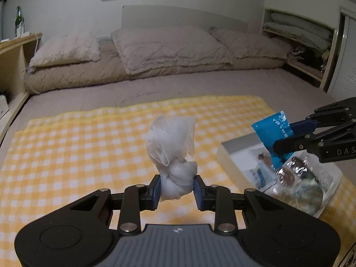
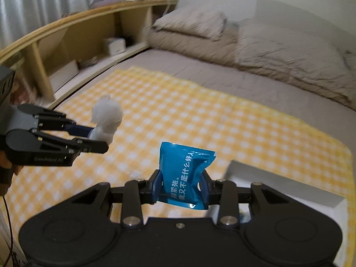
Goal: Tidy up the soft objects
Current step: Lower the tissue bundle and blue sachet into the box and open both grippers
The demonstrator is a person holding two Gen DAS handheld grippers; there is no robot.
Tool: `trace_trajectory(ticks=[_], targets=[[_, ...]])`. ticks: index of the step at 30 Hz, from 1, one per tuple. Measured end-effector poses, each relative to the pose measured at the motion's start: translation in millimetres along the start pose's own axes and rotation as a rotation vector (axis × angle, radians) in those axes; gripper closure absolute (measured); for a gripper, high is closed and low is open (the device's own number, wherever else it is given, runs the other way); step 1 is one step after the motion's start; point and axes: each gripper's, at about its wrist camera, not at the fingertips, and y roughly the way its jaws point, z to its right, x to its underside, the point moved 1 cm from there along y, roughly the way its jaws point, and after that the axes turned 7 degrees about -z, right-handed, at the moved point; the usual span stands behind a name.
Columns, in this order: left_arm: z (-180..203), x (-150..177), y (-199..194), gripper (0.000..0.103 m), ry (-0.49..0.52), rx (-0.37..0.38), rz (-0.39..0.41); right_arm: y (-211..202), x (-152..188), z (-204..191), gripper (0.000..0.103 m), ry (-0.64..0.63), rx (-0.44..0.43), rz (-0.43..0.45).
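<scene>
My left gripper (image 1: pixel 176 189) is shut on a knotted white plastic bundle (image 1: pixel 172 151) and holds it above the yellow checked cloth (image 1: pixel 89 146). It also shows at the left of the right wrist view (image 2: pixel 98 136) with the bundle (image 2: pixel 108 116). My right gripper (image 2: pixel 181 189) is shut on a blue packet (image 2: pixel 185 173) with white lettering, held above the cloth (image 2: pixel 200 115). In the left wrist view this gripper (image 1: pixel 282 133) holds the packet (image 1: pixel 272 135) over a white box (image 1: pixel 227 155) of wrapped items.
The cloth lies on a grey bed (image 1: pixel 155 89) with beige pillows (image 1: pixel 169 49) and a folded duvet at the head. A wooden shelf unit (image 2: pixel 77 44) runs along the bed's left side. An open closet (image 1: pixel 300 44) stands at the far right. The box corner (image 2: pixel 278 180) is beside my right gripper.
</scene>
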Motion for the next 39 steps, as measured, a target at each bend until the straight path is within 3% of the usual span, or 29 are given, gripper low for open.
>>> trace_trajectory(ticks=[11,23,31,39], targets=[[55.9,-36.3,21.4,0.071,0.025,0.093,0.065,-28.7,4.7,39.4,0.066,0.120,0.145,0.095],[112.0,-53.5,79.9,0.071,0.131,0.172,-0.022,-16.5,27.5,105.7,0.066,0.193,0.288,0.035],[141.6,-55.7,131.2,0.071,0.275,0.130,-0.081,-0.7,50.8,159.0,0.066,0.270,0.377,-0.043],[155.3,-56.4,174.2,0.071,0.356,0.104,-0.116,24.4,63.4,190.6,0.066,0.295,0.386,-0.108]])
